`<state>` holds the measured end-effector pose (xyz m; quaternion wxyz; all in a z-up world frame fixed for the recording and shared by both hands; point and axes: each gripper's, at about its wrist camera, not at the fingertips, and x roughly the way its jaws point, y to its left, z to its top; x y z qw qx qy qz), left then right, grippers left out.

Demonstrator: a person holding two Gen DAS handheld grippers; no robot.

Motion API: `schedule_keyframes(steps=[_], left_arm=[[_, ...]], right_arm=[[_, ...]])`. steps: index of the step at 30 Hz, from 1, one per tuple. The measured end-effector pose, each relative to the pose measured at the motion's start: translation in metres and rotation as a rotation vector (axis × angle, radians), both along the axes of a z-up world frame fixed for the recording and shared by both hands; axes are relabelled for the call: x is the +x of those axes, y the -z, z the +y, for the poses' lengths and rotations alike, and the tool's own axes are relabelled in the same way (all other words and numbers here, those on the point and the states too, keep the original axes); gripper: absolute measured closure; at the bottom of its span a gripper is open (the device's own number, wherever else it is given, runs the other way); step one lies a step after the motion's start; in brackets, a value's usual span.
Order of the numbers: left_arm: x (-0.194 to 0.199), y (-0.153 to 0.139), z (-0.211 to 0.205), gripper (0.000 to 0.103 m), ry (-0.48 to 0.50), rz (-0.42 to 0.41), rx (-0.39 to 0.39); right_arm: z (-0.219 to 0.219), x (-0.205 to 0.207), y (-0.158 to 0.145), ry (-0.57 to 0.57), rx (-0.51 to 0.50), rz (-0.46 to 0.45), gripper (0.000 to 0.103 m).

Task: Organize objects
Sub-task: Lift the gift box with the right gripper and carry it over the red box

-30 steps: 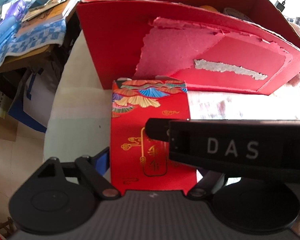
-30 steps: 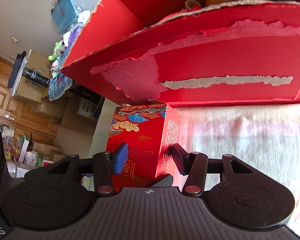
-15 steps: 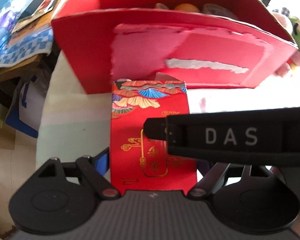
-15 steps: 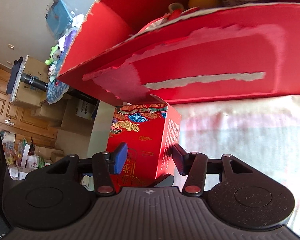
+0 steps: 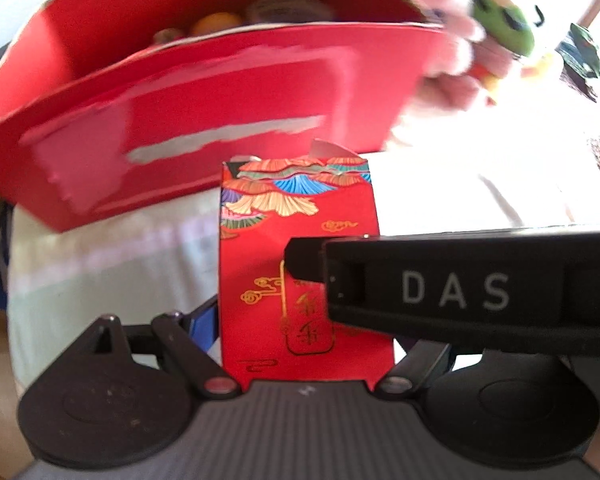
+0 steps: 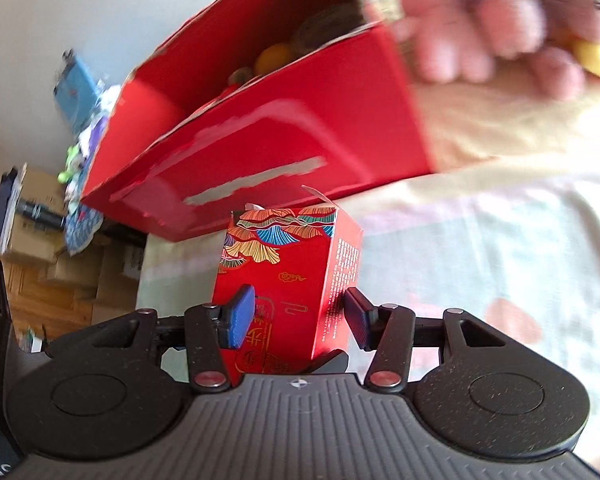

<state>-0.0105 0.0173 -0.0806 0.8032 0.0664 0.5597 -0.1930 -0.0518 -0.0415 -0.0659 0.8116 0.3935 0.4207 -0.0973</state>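
A small red box with gold and blue fan patterns (image 5: 300, 240) (image 6: 288, 264) is held above the pale cloth. My left gripper (image 5: 304, 328) is shut on it, with the blue left pad against its side; the right finger is hidden behind the black "DAS" body of the other gripper (image 5: 460, 292). My right gripper (image 6: 296, 316) is shut on the same box, a blue pad on each side. Just behind stands a large open red carton (image 5: 220, 92) (image 6: 260, 140) with torn paper on its front, holding an orange and round items.
A pink and green plush toy (image 5: 472, 20) (image 6: 500, 20) lies to the right of the carton. The pale cloth (image 6: 480, 248) stretches to the right. Cardboard boxes and clutter (image 6: 32, 236) sit on the floor at the left.
Both views have swung to the right with blur. The carton has slid left in view and the plush toy has come in. The small red box stays gripped by both.
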Motion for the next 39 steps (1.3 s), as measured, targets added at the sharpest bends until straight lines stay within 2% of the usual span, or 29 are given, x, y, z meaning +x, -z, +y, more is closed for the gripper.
schedule_keyframes(steps=[7, 12, 19, 24, 29, 39], left_arm=[[-0.007, -0.012, -0.048, 0.019, 0.108, -0.035, -0.014], [-0.015, -0.033, -0.079, 0.019, 0.175, -0.077, -0.035], [-0.019, -0.068, -0.111, 0.02, 0.237, -0.178, -0.074], [-0.008, -0.094, -0.115, 0.02, 0.223, -0.262, -0.085], [0.005, -0.116, -0.1, 0.02, 0.178, -0.321, -0.077], [0.051, -0.137, -0.061, 0.02, 0.056, -0.406, -0.034]], right_arm=[[-0.023, -0.036, -0.014, 0.11, -0.034, -0.021, 0.05], [-0.033, -0.056, -0.031, 0.174, -0.09, -0.05, 0.05], [-0.048, -0.075, -0.06, 0.26, -0.156, -0.121, 0.05], [-0.056, -0.069, -0.081, 0.26, -0.207, -0.2, 0.05], [-0.065, -0.053, -0.098, 0.227, -0.235, -0.269, 0.051], [-0.06, 0.014, -0.122, 0.099, -0.27, -0.383, 0.051]])
